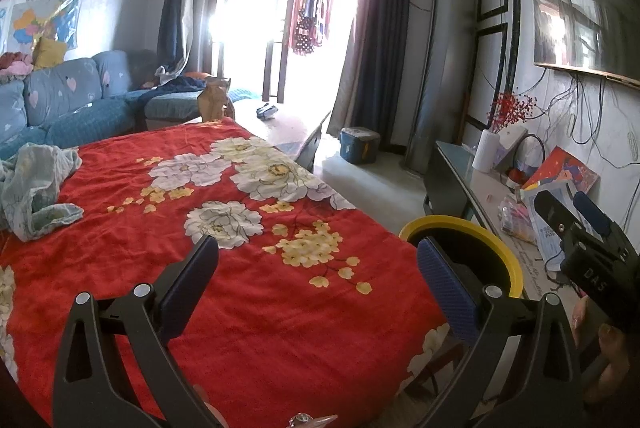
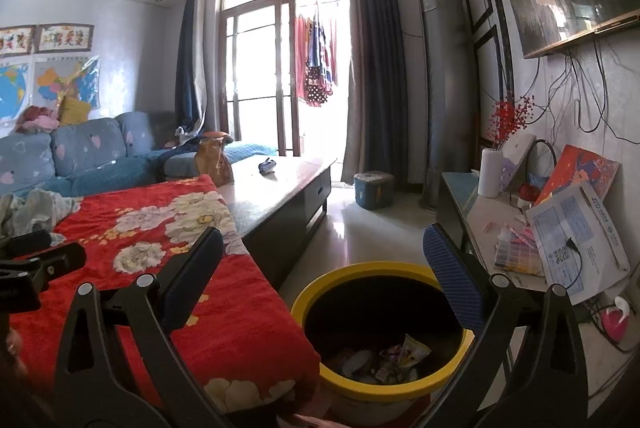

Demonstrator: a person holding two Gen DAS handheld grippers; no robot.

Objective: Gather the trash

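Note:
A yellow-rimmed trash bin (image 2: 384, 328) stands on the floor beside the red floral cloth (image 2: 168, 268), with several wrappers (image 2: 384, 360) inside. My right gripper (image 2: 320, 268) is open and empty, above and just behind the bin. My left gripper (image 1: 316, 280) is open and empty over the red cloth (image 1: 240, 228); the bin's rim (image 1: 464, 228) shows to its right. The right gripper's body (image 1: 584, 248) is at the right edge of the left wrist view. A small blue wrapper (image 2: 267, 166) lies on the far coffee table.
A crumpled pale cloth (image 1: 36, 188) lies on the left of the red cloth. A brown paper bag (image 2: 212, 162) stands at the coffee table (image 2: 280, 196) end. A TV bench (image 2: 500, 228) with papers runs along the right. A blue sofa (image 2: 80, 156) is behind.

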